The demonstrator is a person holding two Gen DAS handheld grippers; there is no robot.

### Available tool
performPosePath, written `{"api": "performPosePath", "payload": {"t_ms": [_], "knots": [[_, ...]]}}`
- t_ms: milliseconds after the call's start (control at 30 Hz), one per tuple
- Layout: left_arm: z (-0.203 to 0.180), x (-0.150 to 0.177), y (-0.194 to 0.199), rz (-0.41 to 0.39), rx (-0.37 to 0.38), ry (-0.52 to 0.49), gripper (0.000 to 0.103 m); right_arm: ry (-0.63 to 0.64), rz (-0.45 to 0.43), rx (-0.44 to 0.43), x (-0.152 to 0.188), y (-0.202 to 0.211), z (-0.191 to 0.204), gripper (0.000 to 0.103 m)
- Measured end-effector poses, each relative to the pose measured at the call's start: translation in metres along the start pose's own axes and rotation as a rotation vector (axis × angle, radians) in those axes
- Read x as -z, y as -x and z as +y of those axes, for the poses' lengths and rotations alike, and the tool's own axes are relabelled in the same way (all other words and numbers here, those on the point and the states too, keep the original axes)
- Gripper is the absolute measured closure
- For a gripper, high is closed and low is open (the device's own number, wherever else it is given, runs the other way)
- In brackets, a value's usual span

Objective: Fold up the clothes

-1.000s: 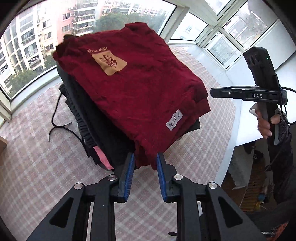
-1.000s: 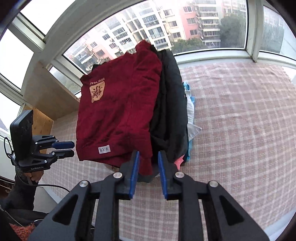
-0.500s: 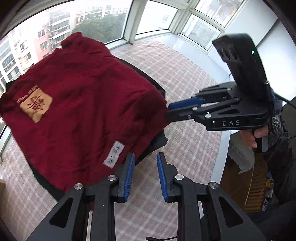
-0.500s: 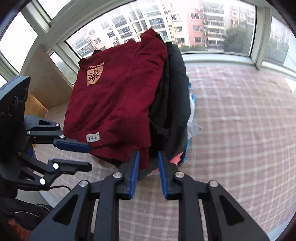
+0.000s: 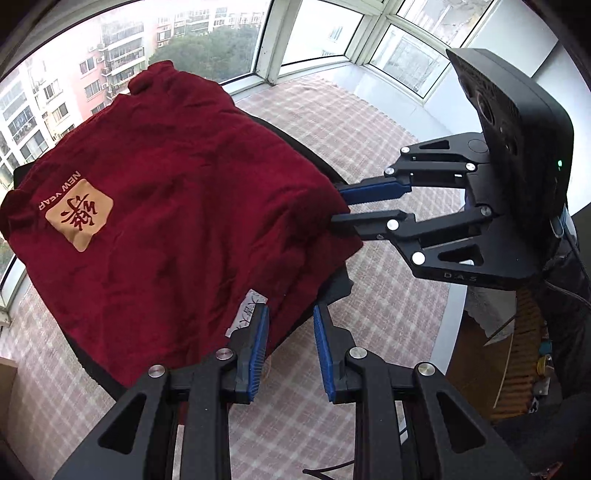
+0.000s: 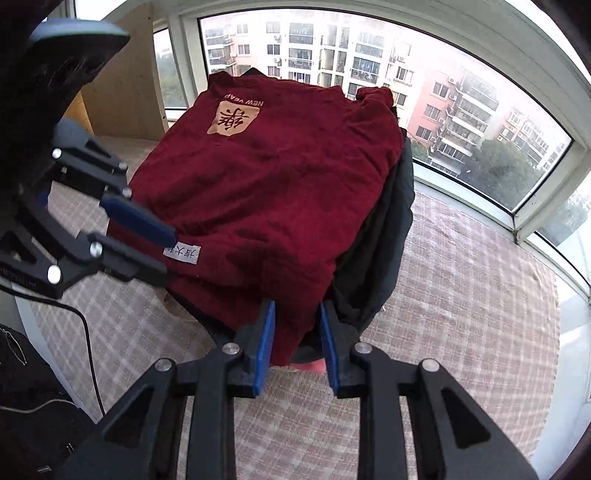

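Observation:
A folded dark red top (image 5: 177, 229) with a tan patch lies on top of a stack of dark folded clothes (image 6: 391, 229); it also shows in the right wrist view (image 6: 280, 192). My left gripper (image 5: 290, 343) is open, its jaws around the stack's near corner by a white label (image 5: 245, 314). My right gripper (image 6: 295, 343) is open, its jaws around the red top's front edge. In the left wrist view the right gripper (image 5: 341, 208) reaches the stack's right corner. In the right wrist view the left gripper (image 6: 168, 254) is at the stack's left edge.
The stack lies on a pink checked cloth (image 6: 461, 295) over a table beside bay windows (image 5: 325, 33). A wooden cabinet (image 6: 122, 88) stands at the back left. A black cable (image 6: 88, 339) hangs at the table's left edge.
Both grippers have closed in on the stack from opposite sides. The left gripper moved from the front edge to the right corner, and the right gripper came beside it.

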State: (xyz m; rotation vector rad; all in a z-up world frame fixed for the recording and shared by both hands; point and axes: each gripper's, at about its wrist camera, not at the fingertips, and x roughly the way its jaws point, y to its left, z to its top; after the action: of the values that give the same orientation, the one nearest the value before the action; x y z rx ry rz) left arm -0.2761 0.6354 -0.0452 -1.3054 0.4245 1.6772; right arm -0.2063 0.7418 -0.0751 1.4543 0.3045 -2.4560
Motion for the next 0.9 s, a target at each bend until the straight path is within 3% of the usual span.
{"api": "performPosePath", "payload": {"t_ms": [100, 300, 467, 567, 767, 900], "knots": [[0.023, -0.006, 0.014, -0.033, -0.044, 0.043, 0.079, 0.060, 0.016, 0.026, 0.001, -0.002, 0.010, 0.063], [0.057, -0.016, 0.026, -0.038, -0.084, 0.095, 0.079, 0.095, -0.006, 0.133, -0.010, -0.007, 0.006, 0.063], [0.063, -0.009, 0.019, -0.020, -0.069, 0.122, 0.079, 0.074, -0.023, 0.099, -0.012, 0.006, 0.005, 0.063], [0.045, -0.001, 0.016, -0.020, 0.006, 0.115, 0.079, 0.026, -0.004, 0.028, -0.004, 0.011, 0.006, 0.063], [-0.025, 0.001, -0.011, 0.012, -0.030, -0.115, 0.075, -0.085, 0.011, -0.012, 0.016, 0.002, 0.002, 0.063], [-0.052, -0.004, -0.033, 0.011, -0.190, -0.256, 0.075, -0.208, 0.008, -0.114, 0.028, 0.001, -0.010, 0.064]]}}
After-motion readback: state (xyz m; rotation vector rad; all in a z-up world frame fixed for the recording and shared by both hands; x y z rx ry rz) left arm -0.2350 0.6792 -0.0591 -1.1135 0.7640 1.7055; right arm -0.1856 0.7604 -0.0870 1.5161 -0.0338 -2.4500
